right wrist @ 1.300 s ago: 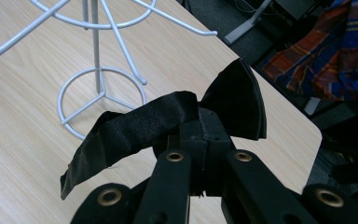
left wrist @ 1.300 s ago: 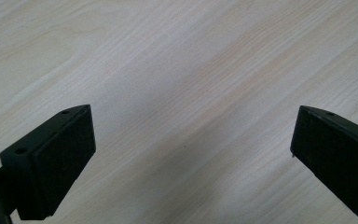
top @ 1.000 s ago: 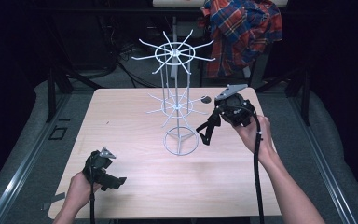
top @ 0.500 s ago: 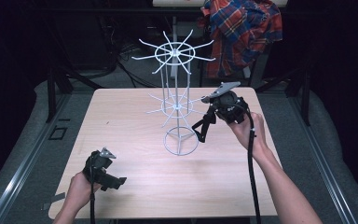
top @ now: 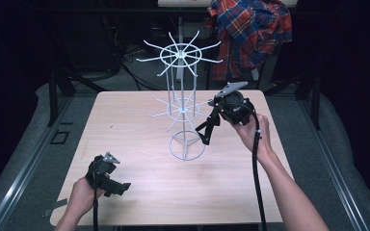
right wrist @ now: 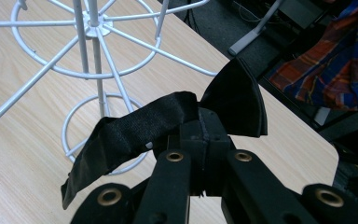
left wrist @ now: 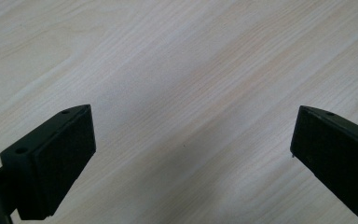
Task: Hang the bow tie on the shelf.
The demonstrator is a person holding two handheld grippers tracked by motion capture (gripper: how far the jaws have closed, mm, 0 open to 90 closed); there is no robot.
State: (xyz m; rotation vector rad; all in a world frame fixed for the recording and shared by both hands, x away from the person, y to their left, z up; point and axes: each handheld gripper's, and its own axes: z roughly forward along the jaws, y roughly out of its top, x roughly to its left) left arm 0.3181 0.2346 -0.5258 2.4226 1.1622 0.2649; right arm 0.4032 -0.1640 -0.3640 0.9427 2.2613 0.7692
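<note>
A: Right gripper view: our right gripper point(right wrist: 200, 140) is clamped on the black bow tie point(right wrist: 168, 123), just beside the white wire rack point(right wrist: 93, 56).

B: Our left gripper point(left wrist: 191, 140) stands wide open, holding nothing, over the surface point(left wrist: 177, 56), well apart from the rack.

The right gripper point(top: 207, 129), clamped on a black bow tie point(right wrist: 168, 126), now sits closer to the white wire rack point(top: 183, 103) than a second ago, having drifted left and slightly toward the table's far edge. The hanging end of the bow tie now dangles just beside the rack's round base ring point(top: 187, 147), where earlier it hung clear of it.
</note>
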